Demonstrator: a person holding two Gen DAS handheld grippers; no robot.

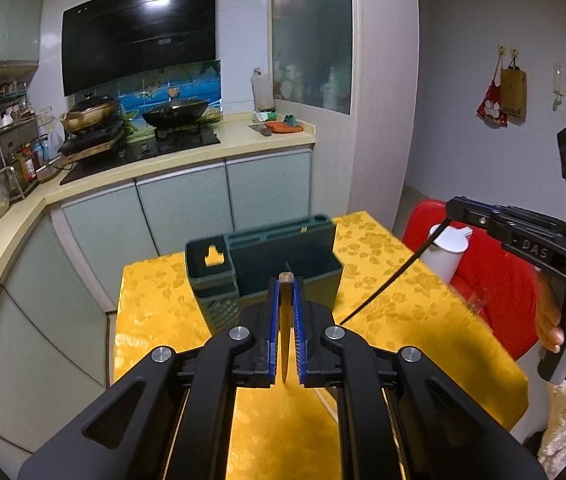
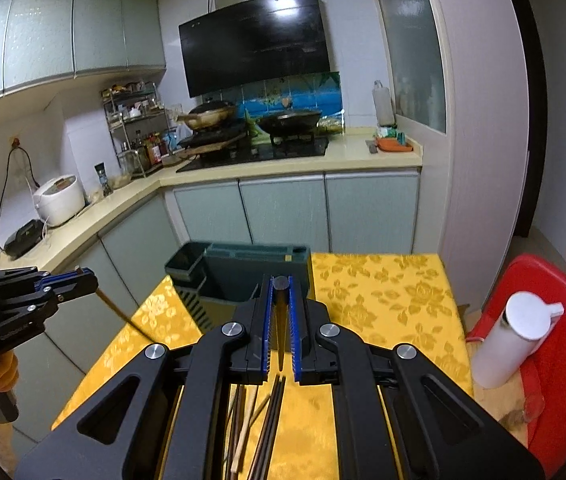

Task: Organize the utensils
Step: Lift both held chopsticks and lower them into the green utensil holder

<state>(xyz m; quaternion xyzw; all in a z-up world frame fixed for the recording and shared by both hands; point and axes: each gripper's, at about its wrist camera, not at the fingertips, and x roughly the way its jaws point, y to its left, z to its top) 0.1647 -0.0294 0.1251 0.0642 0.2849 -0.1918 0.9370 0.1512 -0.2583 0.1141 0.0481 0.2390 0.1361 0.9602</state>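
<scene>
A dark green utensil holder (image 1: 283, 256) (image 2: 243, 268) stands at the far edge of the yellow-clothed table (image 1: 403, 292) (image 2: 383, 300). My left gripper (image 1: 285, 282) is shut on a brown wooden chopstick (image 1: 284, 340), held above the table just short of the holder. My right gripper (image 2: 281, 280) is shut on a black chopstick (image 2: 281, 332), also raised in front of the holder. Each wrist view shows the other tool: the right gripper (image 1: 451, 205) with its black chopstick (image 1: 395, 276) hanging down, the left gripper (image 2: 90, 276) with its brown chopstick (image 2: 123, 314). Several loose chopsticks (image 2: 267, 420) lie on the cloth under the right gripper.
A red chair (image 2: 555, 292) (image 1: 499, 280) with a white lidded jug (image 2: 511, 344) (image 1: 449, 246) stands right of the table. Behind the table runs a cabinet counter (image 2: 283, 168) with a stove and pans. A person's hand (image 1: 563, 320) grips the right tool.
</scene>
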